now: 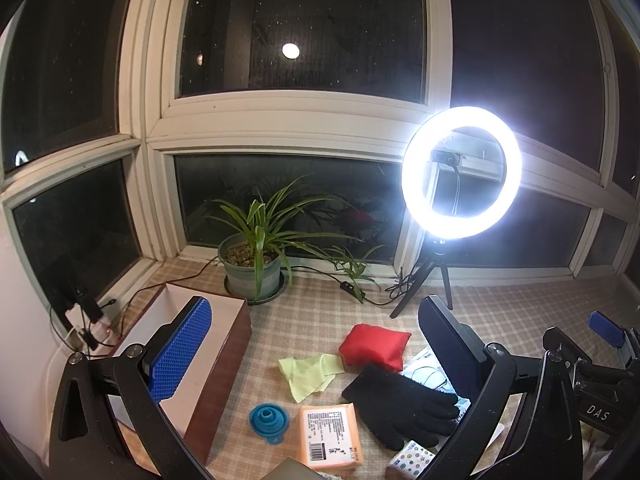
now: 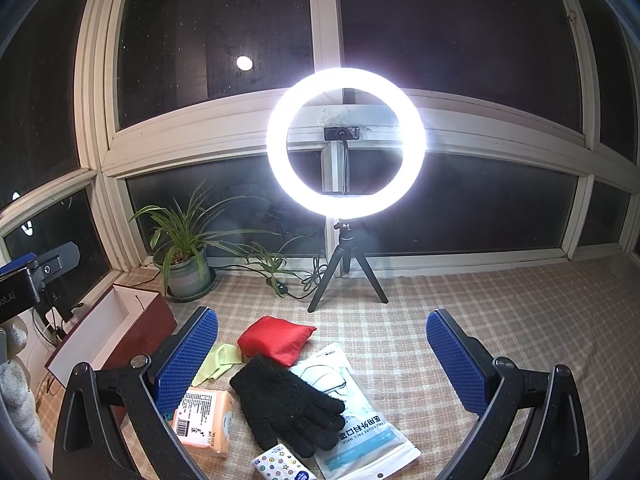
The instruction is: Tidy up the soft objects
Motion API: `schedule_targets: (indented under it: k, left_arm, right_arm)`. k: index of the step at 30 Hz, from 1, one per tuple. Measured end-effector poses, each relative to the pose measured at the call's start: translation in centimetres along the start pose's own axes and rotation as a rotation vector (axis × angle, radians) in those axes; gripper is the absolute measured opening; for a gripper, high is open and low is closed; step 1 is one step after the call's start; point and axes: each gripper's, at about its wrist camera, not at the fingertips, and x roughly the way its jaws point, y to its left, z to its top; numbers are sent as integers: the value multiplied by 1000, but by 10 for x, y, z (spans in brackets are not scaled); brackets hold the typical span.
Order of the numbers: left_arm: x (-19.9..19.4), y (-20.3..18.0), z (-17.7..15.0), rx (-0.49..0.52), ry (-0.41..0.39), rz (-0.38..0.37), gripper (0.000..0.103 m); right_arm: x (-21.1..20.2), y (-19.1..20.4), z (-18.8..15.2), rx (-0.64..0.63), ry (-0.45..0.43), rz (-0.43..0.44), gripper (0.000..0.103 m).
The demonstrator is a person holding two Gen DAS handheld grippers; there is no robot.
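On the checked tablecloth lie a red cushion (image 1: 374, 345) (image 2: 276, 338), a black glove (image 1: 400, 402) (image 2: 286, 402), a yellow-green cloth (image 1: 310, 372) (image 2: 218, 362), an orange tissue pack (image 1: 330, 434) (image 2: 204, 414), a face mask bag (image 2: 360, 420) and a small patterned tissue pack (image 1: 412, 462) (image 2: 280, 464). An open brown box (image 1: 224, 360) (image 2: 120, 330) stands at the left. My left gripper (image 1: 316, 344) is open and empty above the items. My right gripper (image 2: 322, 348) is open and empty above the glove and cushion.
A blue collapsible funnel (image 1: 269, 419) lies by the orange pack. A potted plant (image 1: 254, 264) (image 2: 186, 268), a lit ring light on a tripod (image 1: 460, 172) (image 2: 346, 142) and cables stand at the back by the window. A power strip (image 1: 92, 328) sits far left.
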Motion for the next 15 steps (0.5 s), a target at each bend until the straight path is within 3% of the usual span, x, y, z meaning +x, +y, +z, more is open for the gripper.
schedule_targets:
  k: [15]
  left_arm:
    - [-1,1,0,0,1,-2,103]
  right_arm:
    - [0,0,0,1,0,1,103]
